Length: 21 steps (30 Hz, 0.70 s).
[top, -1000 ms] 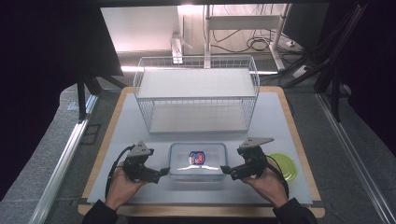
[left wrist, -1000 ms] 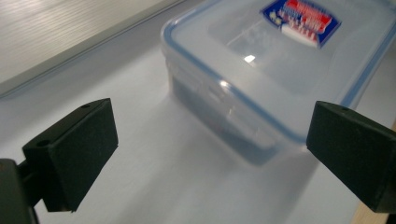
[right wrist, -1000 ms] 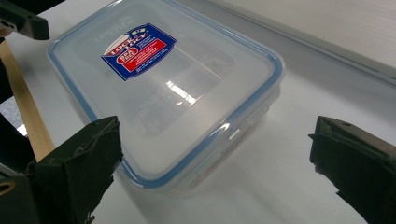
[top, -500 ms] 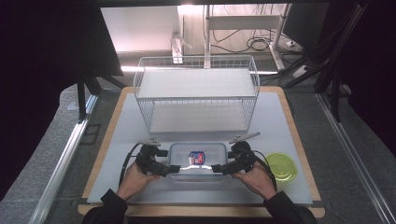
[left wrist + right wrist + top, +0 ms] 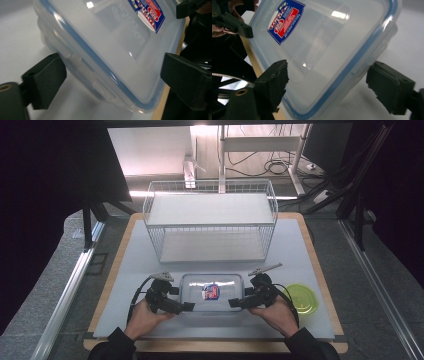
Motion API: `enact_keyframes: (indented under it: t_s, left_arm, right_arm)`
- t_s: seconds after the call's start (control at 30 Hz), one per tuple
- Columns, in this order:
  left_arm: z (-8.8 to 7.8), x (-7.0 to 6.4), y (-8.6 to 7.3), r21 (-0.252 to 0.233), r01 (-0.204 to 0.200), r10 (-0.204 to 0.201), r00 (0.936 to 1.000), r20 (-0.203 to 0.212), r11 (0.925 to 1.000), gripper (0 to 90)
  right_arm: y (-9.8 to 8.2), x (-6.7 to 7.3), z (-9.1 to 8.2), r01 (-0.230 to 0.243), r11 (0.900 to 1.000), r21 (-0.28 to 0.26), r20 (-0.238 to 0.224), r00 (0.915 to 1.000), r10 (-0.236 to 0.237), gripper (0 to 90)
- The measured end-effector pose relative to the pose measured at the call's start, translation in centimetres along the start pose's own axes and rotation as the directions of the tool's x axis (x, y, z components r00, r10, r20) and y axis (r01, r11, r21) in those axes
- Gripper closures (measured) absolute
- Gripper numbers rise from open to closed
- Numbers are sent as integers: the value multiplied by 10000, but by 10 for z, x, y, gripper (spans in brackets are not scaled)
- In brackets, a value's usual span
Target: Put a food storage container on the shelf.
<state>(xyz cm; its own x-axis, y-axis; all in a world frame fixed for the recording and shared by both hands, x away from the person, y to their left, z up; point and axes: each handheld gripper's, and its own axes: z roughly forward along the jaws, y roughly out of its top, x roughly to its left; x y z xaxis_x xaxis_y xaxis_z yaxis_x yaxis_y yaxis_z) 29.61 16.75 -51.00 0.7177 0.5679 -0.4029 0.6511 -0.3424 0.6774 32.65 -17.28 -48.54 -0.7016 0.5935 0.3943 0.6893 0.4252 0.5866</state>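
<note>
A clear plastic container (image 5: 225,287) with a blue-rimmed lid and a red and blue label (image 5: 210,291) lies flat on the white mat near the front edge. My left gripper (image 5: 187,306) reaches in at its front left corner, my right gripper (image 5: 234,303) at its front right. In the left gripper view the jaws (image 5: 112,67) straddle the container's rim (image 5: 105,72), one by the side wall, the other over the lid. The right gripper (image 5: 327,72) straddles the opposite rim (image 5: 352,67) the same way. Both pairs of jaws have just been closing, with gaps still showing at the pads.
A white wire basket (image 5: 210,226) stands behind the container, mid-table. A round yellow-green lid (image 5: 302,300) lies right of my right hand. The wooden board's edge (image 5: 215,346) runs just below both hands. Black cables loop from each gripper.
Both grippers have moved inward from the container's ends onto its front corners, and the hands have turned. The jaws stand a little narrower around the rim. The container has not moved.
</note>
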Motion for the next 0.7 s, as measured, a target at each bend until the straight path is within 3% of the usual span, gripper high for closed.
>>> enact_keyframes:
  t_s: [0.07,0.13,0.2,0.27,0.37,0.53,0.63,0.7]
  left_arm:
    - [-6,-2,-4,-240,-15,13,10000,-76,9997,205]
    - [-11,-1,-7,-486,140,-137,9999,64,9987,233]
    - [-16,2,-13,-942,395,-359,9986,399,9948,333]
    - [-18,3,-15,-1048,431,-383,9981,476,9936,391]
    - [-21,1,-18,-1217,459,-399,9979,511,9915,414]
    - [-21,0,-16,-1508,705,-653,9971,393,9860,436]
    - [-22,-2,-14,-1613,508,-507,9987,50,9856,475]
    - [-22,0,-14,-1692,732,-719,9973,137,9829,475]
  right_arm:
    - [-4,4,-3,186,9998,39,39,9998,-186,236]
    - [-7,7,-7,493,9988,73,86,9987,-494,267]
    - [-11,8,-12,770,9970,26,26,9970,-770,326]
    - [-12,8,-14,707,9975,-16,-66,9975,-707,359]
    - [-15,0,-21,202,9989,-429,-600,9979,-227,456]
    - [-16,3,-22,67,9987,-514,-413,9991,-88,475]
    - [-15,5,-26,28,9944,-1052,-119,9999,-41,522]
    - [-15,4,-25,-12,9942,-1074,-115,9999,-1,523]
